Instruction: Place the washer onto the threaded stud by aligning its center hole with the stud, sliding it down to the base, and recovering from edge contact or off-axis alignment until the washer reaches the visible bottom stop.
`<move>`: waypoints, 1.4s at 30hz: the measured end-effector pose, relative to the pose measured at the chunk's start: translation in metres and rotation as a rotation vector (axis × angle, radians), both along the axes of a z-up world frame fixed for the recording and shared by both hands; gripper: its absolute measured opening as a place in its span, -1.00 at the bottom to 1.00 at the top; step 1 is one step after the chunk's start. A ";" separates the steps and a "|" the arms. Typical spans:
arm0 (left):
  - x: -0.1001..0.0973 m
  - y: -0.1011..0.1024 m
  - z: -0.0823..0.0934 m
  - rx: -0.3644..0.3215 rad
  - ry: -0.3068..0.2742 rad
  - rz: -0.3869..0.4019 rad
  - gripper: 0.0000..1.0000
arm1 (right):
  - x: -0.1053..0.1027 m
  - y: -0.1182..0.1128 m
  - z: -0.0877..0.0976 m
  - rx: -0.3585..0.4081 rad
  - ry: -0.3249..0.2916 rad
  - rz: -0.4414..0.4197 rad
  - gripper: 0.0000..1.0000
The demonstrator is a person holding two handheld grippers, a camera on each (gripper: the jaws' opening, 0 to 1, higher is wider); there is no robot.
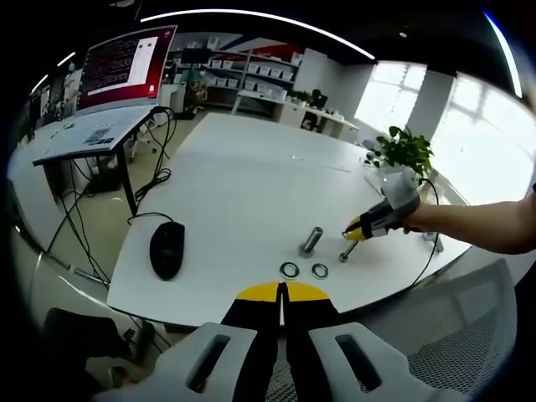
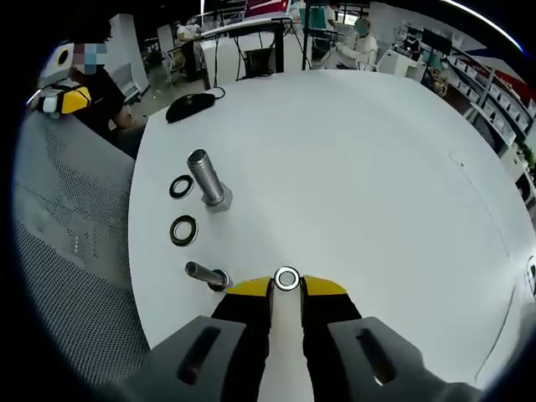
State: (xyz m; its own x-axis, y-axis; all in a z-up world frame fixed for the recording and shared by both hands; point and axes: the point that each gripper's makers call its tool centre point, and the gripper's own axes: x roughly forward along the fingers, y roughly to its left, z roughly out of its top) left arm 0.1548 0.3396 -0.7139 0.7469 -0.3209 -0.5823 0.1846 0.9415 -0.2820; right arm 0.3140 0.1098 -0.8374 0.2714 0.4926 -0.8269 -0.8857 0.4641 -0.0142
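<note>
Right gripper (image 2: 286, 289) is clamping a washer (image 2: 286, 279) edge-on between its yellow tips, hole facing the camera, sitting low over the white table (image 2: 360, 159). Left gripper (image 1: 282, 292) is hanging back at the near table edge with its jaws pressed together, nothing between them. In the right gripper view, the large threaded stud (image 2: 208, 178) is standing head-down just left of and beyond the held washer, tilting slightly in the fisheye, thread end up and bare. A smaller bolt (image 2: 206, 274) is lying on its side right beside the right gripper's left tip, close to the table rim. Two more washers are lying flat: one (image 2: 181, 186) just left of the stud, nearly touching its base, the other (image 2: 183, 229) nearer the edge, between stud and small bolt. All of these are crowding the table's edge by the mesh chair (image 2: 75, 251); the table surface to the right of and beyond the stud is running open and bare. In the left gripper view, the stud (image 1: 311, 240) is showing just ahead with the two flat washers (image 1: 290, 270) (image 1: 320, 270) in front of it, the right gripper (image 1: 356, 232) coming in from the right, held by an arm (image 1: 477, 224). A black mouse (image 1: 167, 248) is sitting well left of the parts, near that same edge.
</note>
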 end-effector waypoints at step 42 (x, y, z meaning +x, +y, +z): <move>0.001 0.002 0.000 0.002 -0.007 0.005 -1.00 | -0.052 0.021 0.043 0.055 -0.011 0.125 -0.71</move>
State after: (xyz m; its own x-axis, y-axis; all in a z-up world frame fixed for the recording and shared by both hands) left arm 0.1556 0.3419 -0.7141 0.7527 -0.3162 -0.5774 0.1820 0.9429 -0.2790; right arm 0.2618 0.1312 -0.7949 0.2139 0.5680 -0.7948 -0.9367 0.3500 -0.0020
